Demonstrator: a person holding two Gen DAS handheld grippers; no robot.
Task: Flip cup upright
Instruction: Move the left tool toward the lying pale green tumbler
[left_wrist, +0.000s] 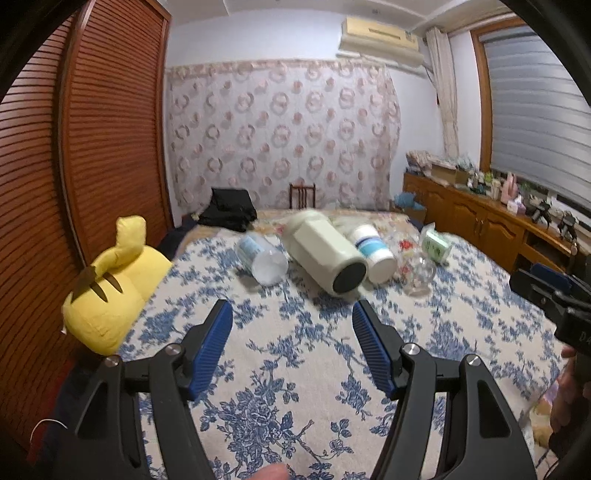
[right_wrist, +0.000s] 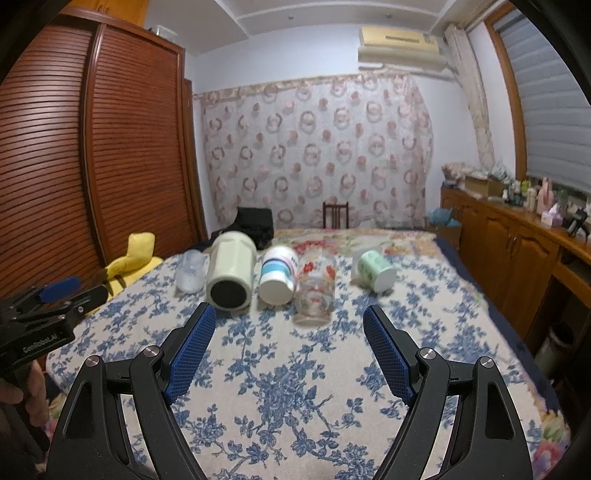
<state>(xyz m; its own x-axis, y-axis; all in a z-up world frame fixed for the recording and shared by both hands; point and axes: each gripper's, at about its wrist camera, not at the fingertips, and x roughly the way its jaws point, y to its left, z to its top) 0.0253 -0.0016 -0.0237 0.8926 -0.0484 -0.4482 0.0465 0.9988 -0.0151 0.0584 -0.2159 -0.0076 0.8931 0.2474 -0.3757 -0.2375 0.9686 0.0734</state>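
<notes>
Several cups lie on their sides in a row on the bed (right_wrist: 295, 387). From left to right: a clear plastic cup (right_wrist: 191, 272), a big cream tumbler (right_wrist: 231, 275) with a dark base, a white cup with blue bands (right_wrist: 277, 275), a clear glass with red flowers (right_wrist: 316, 291), and a green mug (right_wrist: 373, 271). The same cups show in the left wrist view, with the cream tumbler (left_wrist: 323, 251) nearest. My left gripper (left_wrist: 291, 321) is open and empty, short of the tumbler. My right gripper (right_wrist: 290, 326) is open and empty, short of the flowered glass.
A yellow plush toy (left_wrist: 110, 295) lies at the bed's left edge beside a slatted wooden wardrobe (left_wrist: 92, 147). A black bag (left_wrist: 229, 210) sits at the far end. Wooden cabinets (right_wrist: 517, 258) run along the right side under the window.
</notes>
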